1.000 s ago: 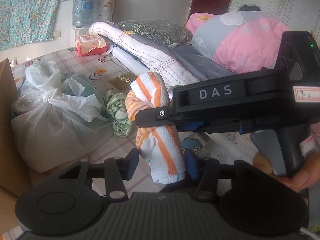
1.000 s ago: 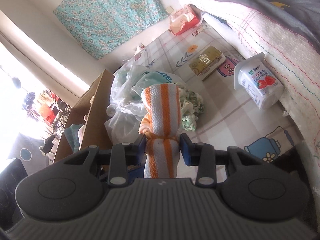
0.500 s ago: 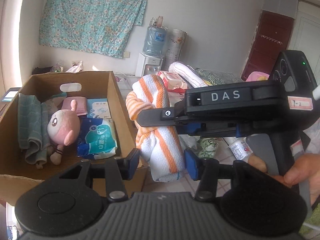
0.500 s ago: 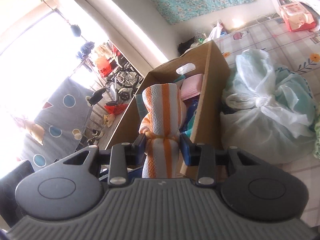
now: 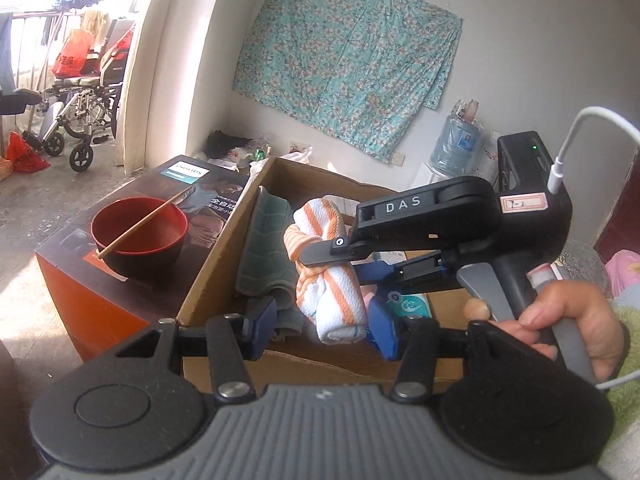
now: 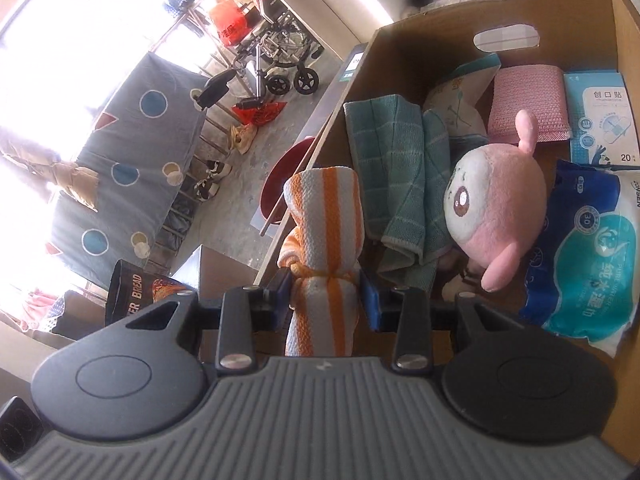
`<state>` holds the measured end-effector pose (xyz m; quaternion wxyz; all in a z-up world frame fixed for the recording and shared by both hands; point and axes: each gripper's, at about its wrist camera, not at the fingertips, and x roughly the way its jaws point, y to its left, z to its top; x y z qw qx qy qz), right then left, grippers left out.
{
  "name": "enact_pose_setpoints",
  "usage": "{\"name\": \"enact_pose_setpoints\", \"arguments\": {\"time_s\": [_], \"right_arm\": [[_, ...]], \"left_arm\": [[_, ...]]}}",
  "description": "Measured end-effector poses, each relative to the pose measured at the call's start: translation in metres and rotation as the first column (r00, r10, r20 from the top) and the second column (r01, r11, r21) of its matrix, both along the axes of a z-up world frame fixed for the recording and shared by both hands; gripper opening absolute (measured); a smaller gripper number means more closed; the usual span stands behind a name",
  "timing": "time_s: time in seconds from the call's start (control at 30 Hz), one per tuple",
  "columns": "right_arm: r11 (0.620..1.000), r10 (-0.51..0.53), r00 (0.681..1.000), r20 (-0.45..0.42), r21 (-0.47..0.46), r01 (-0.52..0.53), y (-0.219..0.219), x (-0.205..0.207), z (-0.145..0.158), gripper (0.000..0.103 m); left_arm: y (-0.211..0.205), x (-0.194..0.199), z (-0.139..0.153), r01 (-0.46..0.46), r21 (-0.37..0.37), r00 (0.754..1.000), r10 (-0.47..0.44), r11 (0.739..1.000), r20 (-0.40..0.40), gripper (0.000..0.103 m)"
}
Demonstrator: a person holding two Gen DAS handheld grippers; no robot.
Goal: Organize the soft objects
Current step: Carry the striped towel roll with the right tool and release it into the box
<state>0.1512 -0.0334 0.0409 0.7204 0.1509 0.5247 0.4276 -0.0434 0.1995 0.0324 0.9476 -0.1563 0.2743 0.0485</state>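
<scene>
An orange-and-white striped rolled towel (image 5: 332,292) (image 6: 324,216) hangs over the left end of an open cardboard box (image 5: 208,280) (image 6: 420,40). My right gripper (image 6: 326,296) (image 5: 332,264) is shut on the towel's waist and comes in from the right in the left wrist view. The towel's lower end sits between the pads of my left gripper (image 5: 322,330), which stands open with a gap on its left side. Inside the box lie a folded green towel (image 6: 392,160), a pink plush toy (image 6: 500,208), a pink cloth (image 6: 528,100) and a pack of wipes (image 6: 592,256).
A red bowl (image 5: 140,232) with a chopstick stands on a dark printed carton (image 5: 80,292) left of the box. A person's hand (image 5: 568,320) holds the right gripper's handle. A wheelchair (image 5: 76,112) stands by the doorway, a water bottle (image 5: 456,144) at the far wall.
Both grippers have swung left with the striped towel, from above the table with the plastic bags to above the cardboard box. The right gripper's hold on the towel is unchanged.
</scene>
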Motion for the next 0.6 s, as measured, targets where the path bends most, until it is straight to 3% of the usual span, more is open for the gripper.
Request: {"name": "enact_pose_setpoints", "arguments": {"time_s": [0.3, 0.43, 0.6], "right_arm": [[0.988, 0.017, 0.994, -0.104, -0.153, -0.033, 0.056, 0.007, -0.056, 0.042], [0.991, 0.01, 0.995, -0.096, -0.134, -0.023, 0.049, 0.003, -0.051, 0.042], [0.997, -0.015, 1.0, -0.007, -0.074, 0.015, 0.021, -0.005, -0.025, 0.045]], "left_arm": [[0.039, -0.007, -0.009, -0.075, -0.042, 0.997, 0.074, 0.996, -0.032, 0.056], [0.037, -0.006, -0.009, -0.068, -0.049, 0.997, 0.066, 0.996, -0.034, 0.058], [0.026, -0.007, -0.009, -0.032, -0.049, 0.999, 0.031, 0.998, -0.015, 0.062]]}}
